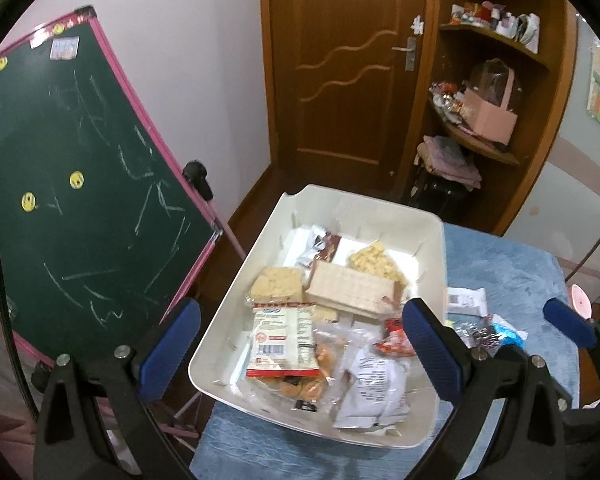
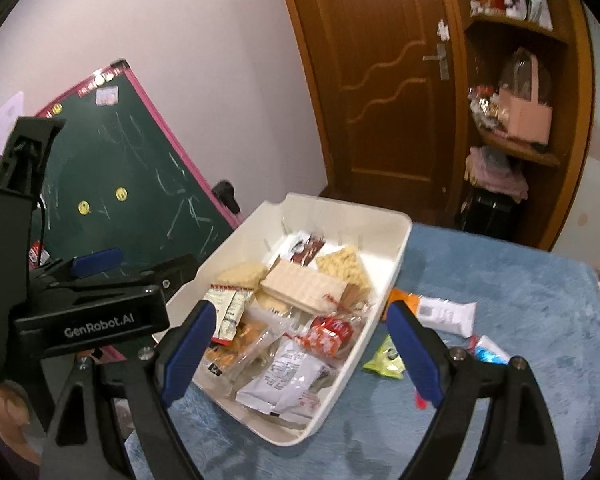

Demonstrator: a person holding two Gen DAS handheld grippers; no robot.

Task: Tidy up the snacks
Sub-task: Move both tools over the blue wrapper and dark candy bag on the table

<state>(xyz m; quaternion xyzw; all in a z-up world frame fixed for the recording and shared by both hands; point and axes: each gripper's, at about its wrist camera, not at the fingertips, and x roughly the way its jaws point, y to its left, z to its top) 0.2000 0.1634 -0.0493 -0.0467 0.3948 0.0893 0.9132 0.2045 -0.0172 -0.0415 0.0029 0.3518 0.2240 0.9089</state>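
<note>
**Both tongs wide and empty over the snack bin**

Between the blue pads of the left tongs [image 1: 300, 356] lies the near end of the white bin [image 1: 430, 256], which stands on the desk [image 1: 512, 280] with its blue cover. These tongs are wide and hold nothing. The right tongs [image 2: 300, 356] are also wide and empty, above the near right corner of the bin.

Nearest to the tongs, inside the bin, lie a white crumpled packet [image 1: 370, 390] and a clear bag of orange snacks [image 1: 300, 384]. A red packet [image 2: 330, 334] lies just behind them. Farther in sit a pale wafer pack [image 1: 350, 286] and two rice-puff bars [image 1: 276, 282], then a dark brown wrapper [image 1: 324, 246] at the far end.

To the right of the right tongs, outside the bin, a yellow-green packet [image 2: 384, 360] and a white packet [image 2: 446, 312] lie on the desk.

Beyond, to the left, stands a green chalkboard [image 1: 72, 184]; behind the bin is a wooden door [image 1: 340, 64].
</note>
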